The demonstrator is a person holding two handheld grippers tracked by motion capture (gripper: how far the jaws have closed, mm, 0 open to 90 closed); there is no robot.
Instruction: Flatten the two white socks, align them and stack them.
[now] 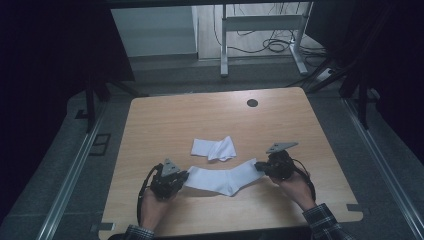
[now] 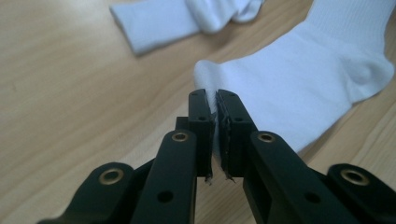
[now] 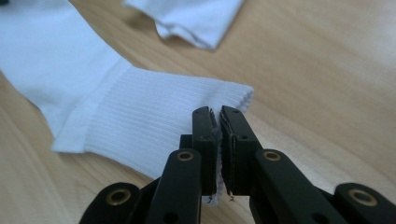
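Two forearms come in from the bottom of the high view, palms turned inward toward each other, each hand wrapped around a black gripper low over the wooden table (image 1: 165, 120). On the person's left, the left hand (image 1: 152, 207) holds the left gripper (image 1: 184, 176) pointing toward the table's middle; a plaid cuff shows at that wrist. On the other side the right hand (image 1: 295, 187), with its plaid sleeve (image 1: 325, 222) behind it, aims the right gripper (image 1: 258, 165) back the opposite way, so the two tools face one another.

Between them a white sock (image 1: 222, 178) lies stretched flat on the near part of the table, its heel bulging toward the person. In the left gripper view the jaws are closed almost completely on the sock's toe end (image 2: 219, 70), a thin fold of fabric pinched in the narrow slit between them. In the right gripper view the jaws are likewise pressed nearly together on the ribbed cuff (image 3: 187, 107) at its open edge.

Just beyond the held sock, toward the table's centre, a second white sock (image 1: 213, 148) lies folded or bunched, apart from both grippers. A dark round hole (image 1: 252, 103) sits near the table's far edge.
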